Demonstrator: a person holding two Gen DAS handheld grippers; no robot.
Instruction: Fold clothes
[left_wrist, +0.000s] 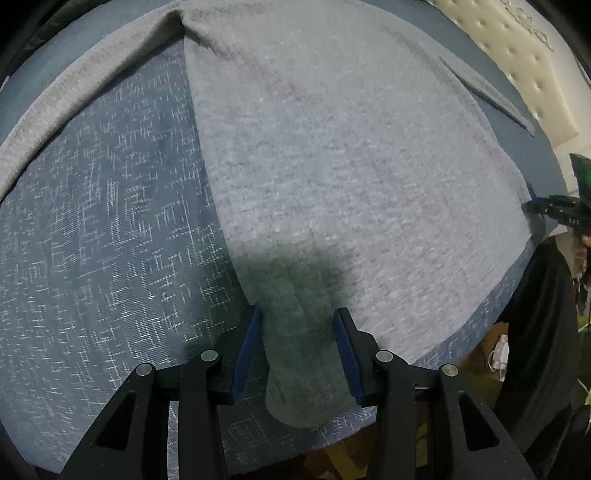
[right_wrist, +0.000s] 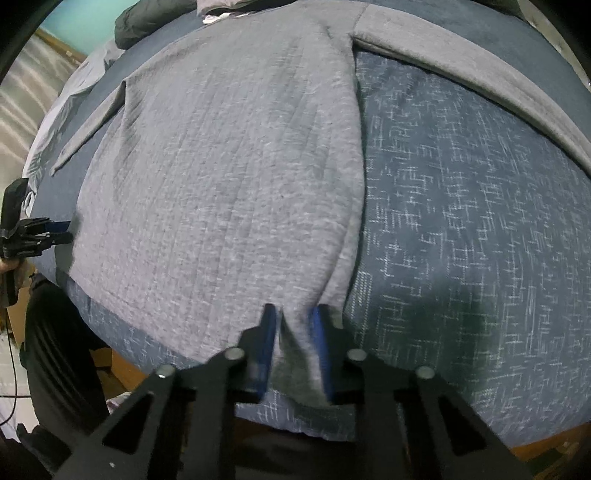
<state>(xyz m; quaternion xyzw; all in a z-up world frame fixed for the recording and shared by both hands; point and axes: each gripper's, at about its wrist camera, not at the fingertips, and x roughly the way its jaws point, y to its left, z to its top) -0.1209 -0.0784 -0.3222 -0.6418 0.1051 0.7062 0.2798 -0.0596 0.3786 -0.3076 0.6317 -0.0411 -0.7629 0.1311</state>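
Note:
A grey knit long-sleeved top (left_wrist: 332, 166) lies flat on a blue patterned bed cover (left_wrist: 92, 240), its hem along the near edge of the bed. My left gripper (left_wrist: 299, 325) points down over one hem corner. The cloth lies between its blue pads, which stand apart. My right gripper (right_wrist: 293, 321) is shut on the other hem corner of the top (right_wrist: 221, 184), with the cloth bunched between its pads. One sleeve (right_wrist: 480, 74) stretches off sideways. Each gripper shows at the far side of the other's view: right gripper (left_wrist: 532, 206), left gripper (right_wrist: 68, 232).
A cream tufted headboard (left_wrist: 517, 55) stands at one end of the bed. A person in dark clothing (left_wrist: 535, 332) stands at the bed's near edge. A dark pile of clothes (right_wrist: 147, 22) lies at the back. Wooden floor (right_wrist: 122, 373) shows below the edge.

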